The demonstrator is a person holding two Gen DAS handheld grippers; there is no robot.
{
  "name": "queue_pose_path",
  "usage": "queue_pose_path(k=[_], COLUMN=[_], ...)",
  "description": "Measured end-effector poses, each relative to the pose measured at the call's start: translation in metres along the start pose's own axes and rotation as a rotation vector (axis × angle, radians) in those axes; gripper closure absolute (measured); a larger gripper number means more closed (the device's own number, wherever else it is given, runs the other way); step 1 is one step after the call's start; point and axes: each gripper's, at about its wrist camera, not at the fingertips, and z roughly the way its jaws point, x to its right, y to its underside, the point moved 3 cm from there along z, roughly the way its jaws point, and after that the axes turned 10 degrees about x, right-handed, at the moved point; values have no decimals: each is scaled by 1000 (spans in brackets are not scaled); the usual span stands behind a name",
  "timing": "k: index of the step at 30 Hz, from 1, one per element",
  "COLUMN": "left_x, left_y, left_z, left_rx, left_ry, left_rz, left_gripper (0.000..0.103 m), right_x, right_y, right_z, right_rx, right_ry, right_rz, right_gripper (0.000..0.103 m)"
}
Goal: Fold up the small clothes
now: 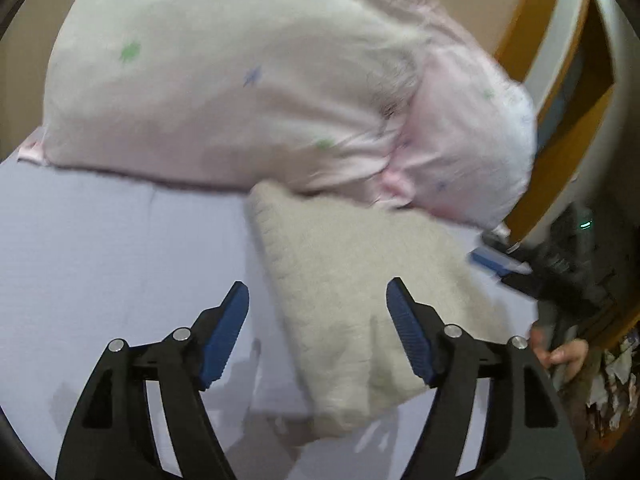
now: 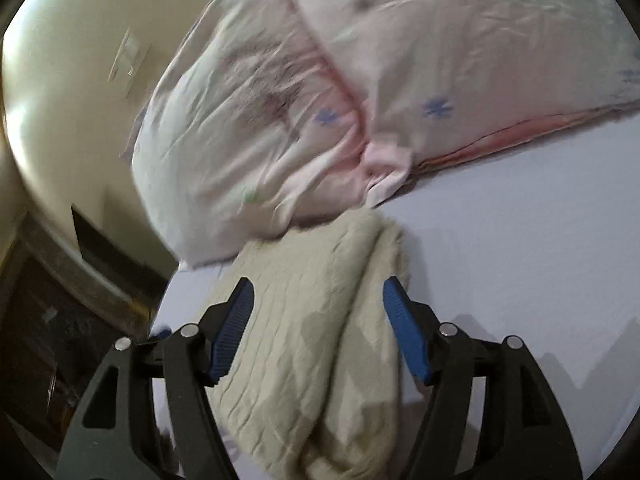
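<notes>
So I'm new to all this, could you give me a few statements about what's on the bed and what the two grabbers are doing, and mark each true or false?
1. Both grippers stand open. True: the left gripper and the right gripper each show a wide gap between the blue pads.
2. The cream knitted garment lies on a lavender sheet. True.
3. The garment is bright red. False: it is cream.
4. The far end of the garment reaches the floral pillow. True.
5. The right gripper has the garment clamped. False: its jaws are apart, with the garment lying between them.
</notes>
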Motion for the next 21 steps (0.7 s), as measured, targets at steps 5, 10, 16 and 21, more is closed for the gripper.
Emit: queue_pose_path(k=[5,10,16,21], left_x=[41,44,30,18], left_y=[14,25,31,62], left_z=[31,38,-1,-35], left_rx=[-63,-86,-80,-101], left_ry=[62,76,26,-181], left_rz=[85,113,104,146], left_gripper=[26,26,26,2], right_x=[0,25,0,-18], right_y=[20,28,22,42], right_z=[17,9,-17,-58], right_rx=[-37,-6,58,97], right_ry=[150,200,210,218], right_rz=[-52,68,-50,-174], right_gripper=[90,91,46,2])
